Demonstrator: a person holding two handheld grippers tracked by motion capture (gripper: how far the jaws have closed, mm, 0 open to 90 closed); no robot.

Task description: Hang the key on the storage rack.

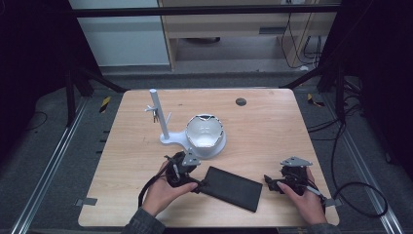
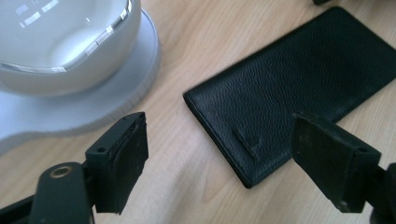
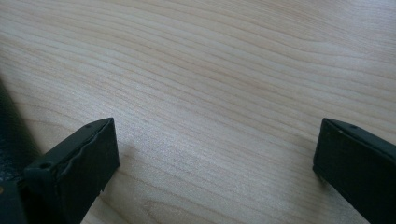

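A long black leather wallet (image 1: 232, 187) lies flat on the wooden table (image 1: 272, 126) near its front edge. My left gripper (image 1: 195, 183) sits at the wallet's left end, open, its jaws spread wide over the wallet's near corner (image 2: 247, 135) without touching it. My right gripper (image 1: 269, 184) rests just right of the wallet, open, with bare wood (image 3: 215, 121) between its jaws. A dark edge of the wallet (image 3: 11, 135) shows at the left of the right gripper view.
A white bowl (image 1: 205, 132) sits on a white base (image 1: 178, 140) with an upright post (image 1: 159, 114) behind the wallet; the bowl (image 2: 60, 42) is close to my left gripper. A small dark disc (image 1: 240, 102) lies at the table's far side.
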